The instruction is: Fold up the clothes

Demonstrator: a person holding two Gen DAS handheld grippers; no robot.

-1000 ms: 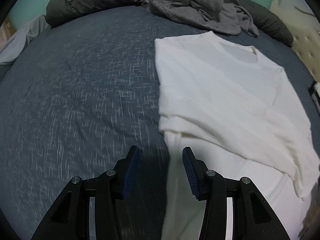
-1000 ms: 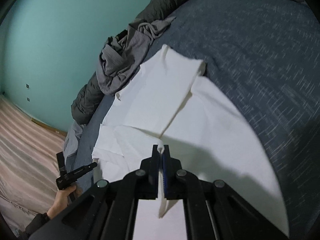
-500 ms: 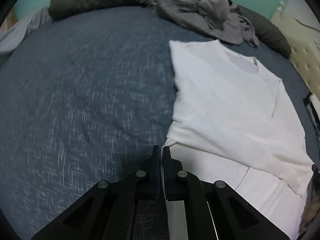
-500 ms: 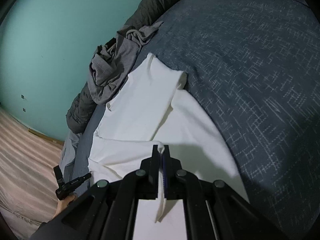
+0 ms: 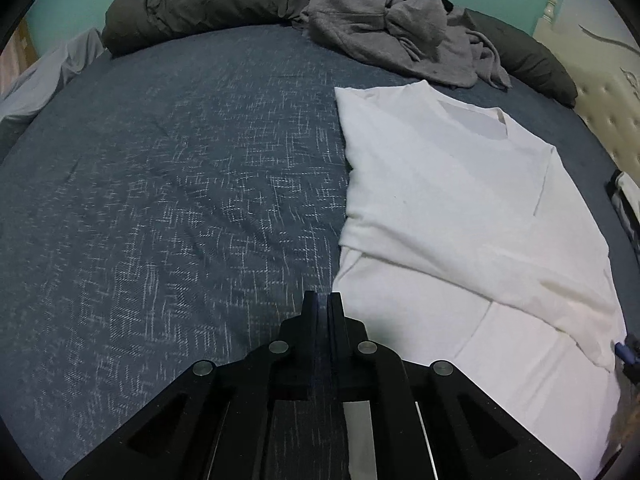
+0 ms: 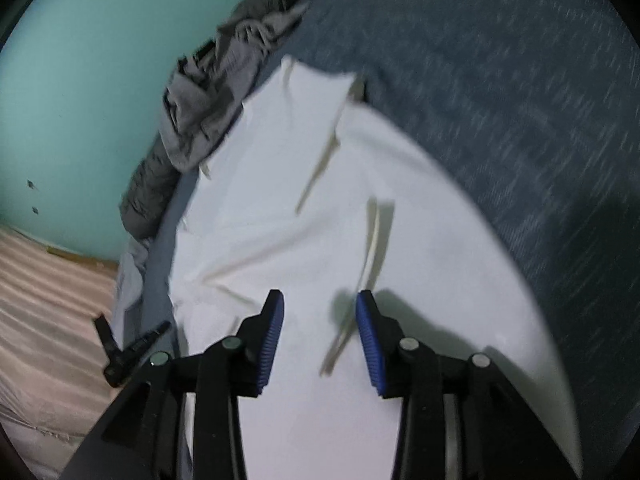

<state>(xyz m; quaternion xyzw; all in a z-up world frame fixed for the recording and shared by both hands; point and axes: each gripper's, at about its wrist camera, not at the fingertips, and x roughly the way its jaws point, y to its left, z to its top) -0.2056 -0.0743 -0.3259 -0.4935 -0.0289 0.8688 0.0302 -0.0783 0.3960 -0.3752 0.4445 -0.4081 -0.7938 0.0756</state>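
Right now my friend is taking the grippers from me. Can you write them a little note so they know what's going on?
Left gripper: jaws closed at the left edge of the white T-shirt; whether it pinches cloth is unclear.
Right gripper: open over the shirt, holding nothing.
The shirt lies flat on the blue bedspread, its sides already folded in.
Left to do: fold it up lengthwise. The grey hoodie is still crumpled.

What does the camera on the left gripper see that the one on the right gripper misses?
Only the left wrist view shows the cream tufted headboard and the shirt's neckline. Only the right wrist view shows the pinkish floor and the right gripper, open above the cloth. Both share the white shirt on the blue bedspread, the grey hoodie and the teal wall.
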